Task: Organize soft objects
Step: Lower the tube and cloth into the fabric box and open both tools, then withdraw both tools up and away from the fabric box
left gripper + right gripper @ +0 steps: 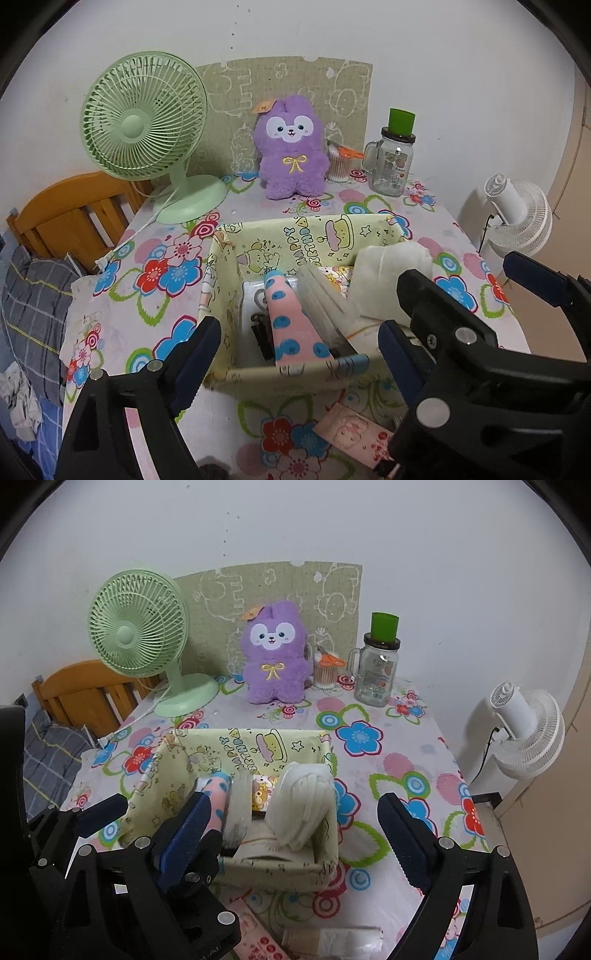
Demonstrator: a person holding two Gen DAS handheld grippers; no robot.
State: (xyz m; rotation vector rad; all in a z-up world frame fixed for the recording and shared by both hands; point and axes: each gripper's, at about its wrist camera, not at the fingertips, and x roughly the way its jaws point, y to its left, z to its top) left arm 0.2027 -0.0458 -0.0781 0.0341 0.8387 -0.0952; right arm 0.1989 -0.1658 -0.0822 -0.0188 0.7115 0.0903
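Floral tablecloth [155,295], yellow box [221,295] with pink sock [291,317] between open left claw [295,354]

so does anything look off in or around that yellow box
The pink sock with blue dots lies slanted, its cuff end hanging over the near rim of the yellow box. A small pink packet sits outside on the tablecloth.

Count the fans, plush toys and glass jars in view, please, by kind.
Fans: 2, green fan and white fan
Plush toys: 1, purple plush
Glass jars: 1, jar with green cap
Total: 4
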